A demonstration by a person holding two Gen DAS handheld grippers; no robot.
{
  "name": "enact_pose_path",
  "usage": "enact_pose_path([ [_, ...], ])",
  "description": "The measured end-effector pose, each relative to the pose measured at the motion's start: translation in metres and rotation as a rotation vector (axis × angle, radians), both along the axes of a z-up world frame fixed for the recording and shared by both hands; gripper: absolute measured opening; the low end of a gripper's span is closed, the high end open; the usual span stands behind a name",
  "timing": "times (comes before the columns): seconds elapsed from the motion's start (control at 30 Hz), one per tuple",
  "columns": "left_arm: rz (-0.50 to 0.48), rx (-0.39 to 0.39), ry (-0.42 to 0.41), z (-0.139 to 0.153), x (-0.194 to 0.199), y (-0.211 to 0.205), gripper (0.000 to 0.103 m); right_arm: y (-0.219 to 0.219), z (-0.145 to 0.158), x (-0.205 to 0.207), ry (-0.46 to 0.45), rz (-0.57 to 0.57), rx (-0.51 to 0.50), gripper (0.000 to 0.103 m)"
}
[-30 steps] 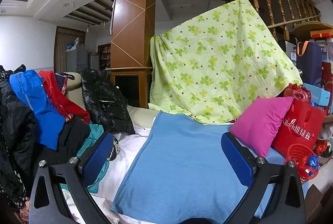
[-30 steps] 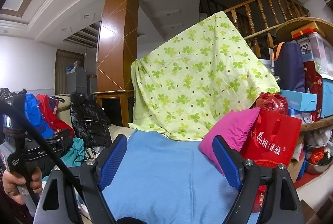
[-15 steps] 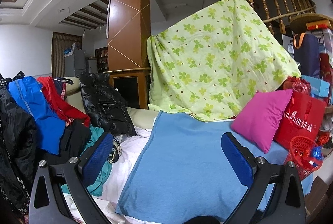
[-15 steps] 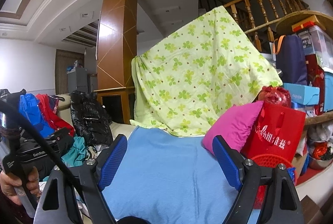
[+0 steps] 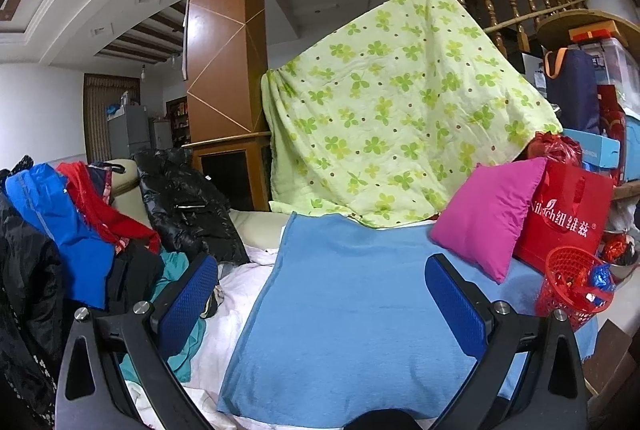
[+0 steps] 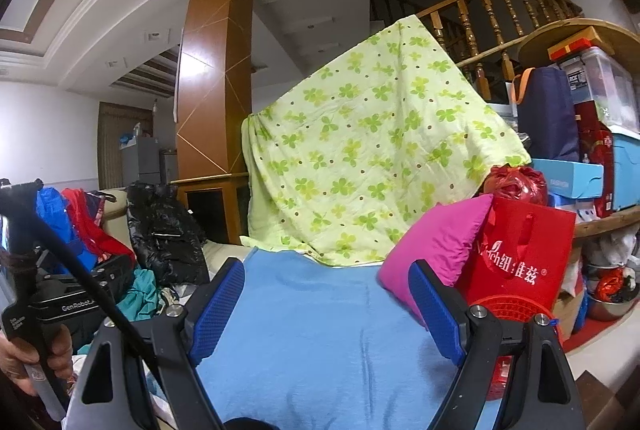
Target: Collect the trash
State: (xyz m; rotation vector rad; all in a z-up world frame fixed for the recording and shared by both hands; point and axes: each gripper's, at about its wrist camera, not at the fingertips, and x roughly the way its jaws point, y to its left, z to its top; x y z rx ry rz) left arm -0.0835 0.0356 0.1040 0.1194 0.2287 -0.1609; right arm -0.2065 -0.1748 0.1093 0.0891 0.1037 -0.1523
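Note:
A red mesh basket [image 5: 568, 286] with shiny red and blue wrappers [image 5: 600, 276] in it stands at the right end of the sofa, by a red paper bag [image 5: 568, 214]. In the right wrist view only the rim of the basket [image 6: 508, 304] shows, behind my right finger. My left gripper [image 5: 320, 270] is open over a blue towel [image 5: 352, 310] with nothing between its blue pads. My right gripper [image 6: 326, 270] is also open and empty above the towel [image 6: 320, 330]. At the left edge a hand [image 6: 20, 354] holds the left tool's black body [image 6: 68, 304].
A pink pillow [image 5: 488, 214] leans on the red bag. A green clover quilt [image 5: 400, 118] hangs behind the sofa. Jackets and clothes [image 5: 80, 230] are piled on the left. Boxes and bags [image 6: 568, 134] are stacked at the right, and a wooden pillar [image 5: 228, 50] rises behind.
The left wrist view has rolled a little, so the scene leans differently and more of the basket shows. Both grippers stay open and empty over the towel.

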Motion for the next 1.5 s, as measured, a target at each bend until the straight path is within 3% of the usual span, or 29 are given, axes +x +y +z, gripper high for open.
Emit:
enact_pose_path([
  [0.27, -0.025, 0.052, -0.013, 0.001, -0.007, -0.021, 0.103, -0.01, -0.001, -0.014, -0.016, -0.063, -0.041, 0.086],
  [0.67, -0.065, 0.113, -0.034, 0.002, -0.018, -0.048, 0.103, -0.049, -0.003, -0.041, -0.033, -0.157, 0.008, 0.086],
  [1.5, -0.116, 0.122, -0.016, 0.001, -0.024, -0.062, 0.103, -0.071, -0.008, -0.063, -0.027, -0.215, 0.011, 0.09],
])
